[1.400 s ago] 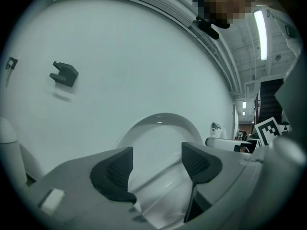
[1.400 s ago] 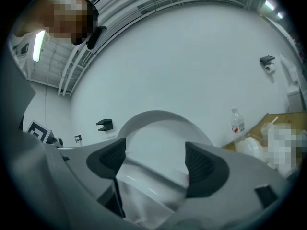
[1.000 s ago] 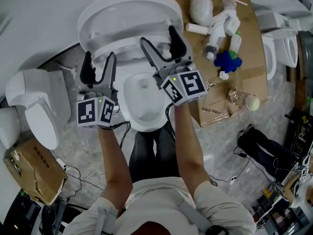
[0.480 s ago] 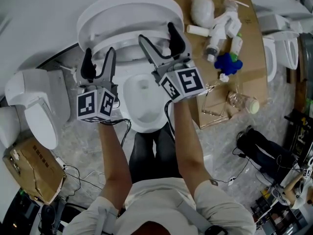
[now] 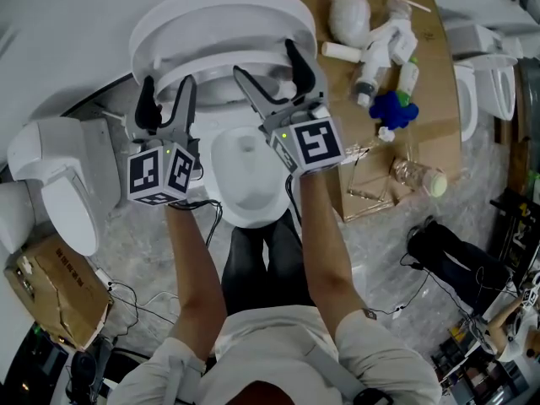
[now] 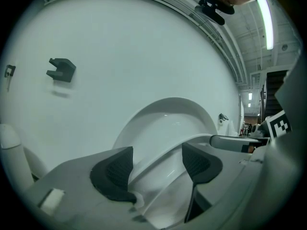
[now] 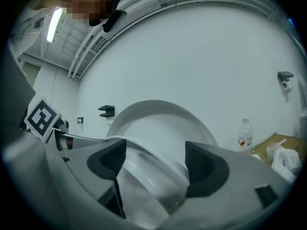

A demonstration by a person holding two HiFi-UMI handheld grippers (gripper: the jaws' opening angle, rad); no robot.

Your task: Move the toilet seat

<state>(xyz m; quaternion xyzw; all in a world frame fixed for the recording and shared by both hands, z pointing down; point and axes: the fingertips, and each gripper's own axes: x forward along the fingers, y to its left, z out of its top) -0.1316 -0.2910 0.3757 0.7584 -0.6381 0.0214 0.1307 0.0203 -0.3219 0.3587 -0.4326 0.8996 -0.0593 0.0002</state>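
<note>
A white toilet stands below me with its lid raised against the wall and its bowl open. The toilet seat is lifted partway, tilted between bowl and lid. My left gripper straddles the seat's left side, and my right gripper straddles its right side. In the left gripper view the seat's rim runs between the dark pads of the left gripper. The right gripper likewise has the seat's rim between its pads. Both appear shut on the rim.
A flattened cardboard sheet at the right carries white bottles, a blue object and a clear plastic bottle. Other toilets stand at the left and far right. A cardboard box and cables lie at the lower left.
Both grippers have shifted slightly up and to the left, and the seat has tilted a little closer to the lid. The jaws look unchanged.
</note>
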